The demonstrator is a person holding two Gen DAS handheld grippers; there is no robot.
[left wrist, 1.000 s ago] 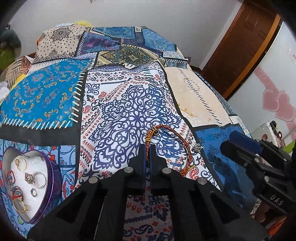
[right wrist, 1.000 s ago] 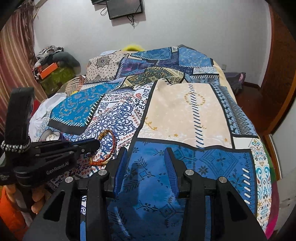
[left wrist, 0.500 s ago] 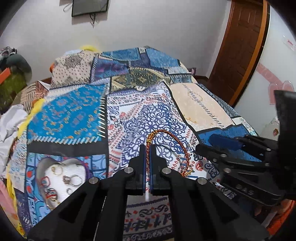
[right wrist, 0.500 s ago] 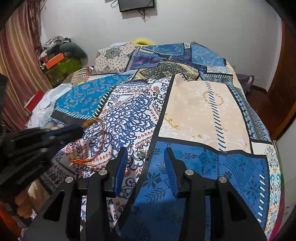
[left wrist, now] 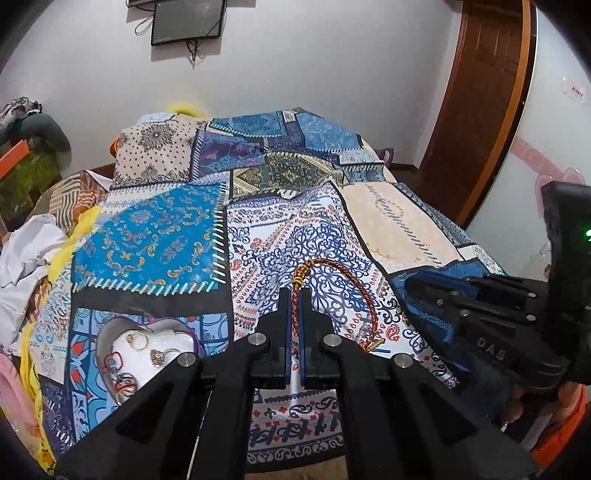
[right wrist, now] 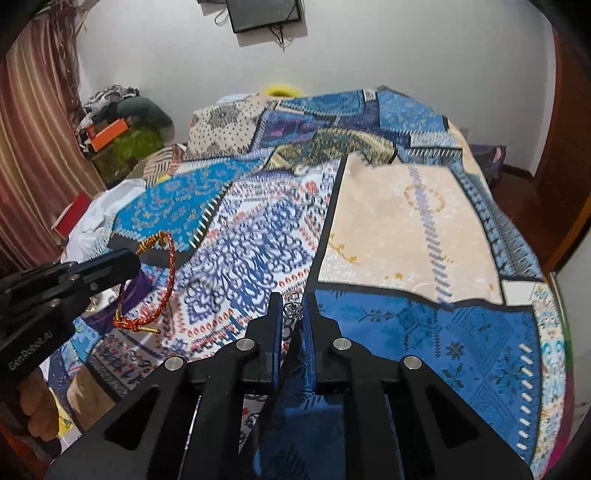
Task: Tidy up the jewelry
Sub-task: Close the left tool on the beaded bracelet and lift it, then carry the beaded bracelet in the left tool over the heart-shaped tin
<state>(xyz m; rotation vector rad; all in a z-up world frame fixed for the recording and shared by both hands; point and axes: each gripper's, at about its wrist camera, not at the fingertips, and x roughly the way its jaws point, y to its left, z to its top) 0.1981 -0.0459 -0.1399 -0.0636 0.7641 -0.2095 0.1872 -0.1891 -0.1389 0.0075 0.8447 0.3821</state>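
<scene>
Bracelet (left wrist: 334, 295) lifted — loop upright, clasp low

From my right wrist camera I see my right gripper (right wrist: 293, 308) with its blue-padded fingers (right wrist: 275, 314) drawn close around a small silver metal charm (right wrist: 291, 308), just above the patchwork blue, white and beige bedspread (right wrist: 406, 229). At nine o'clock my left gripper (right wrist: 122, 260) pinches a red-and-gold twisted cord bracelet (right wrist: 168, 280), whose loop hangs down to a gold clasp at its bottom end. Behind that loop shows a purple tin wall (right wrist: 135, 288). At twelve o'clock a dark flat screen (right wrist: 264, 13) hangs on the white wall.
</scene>
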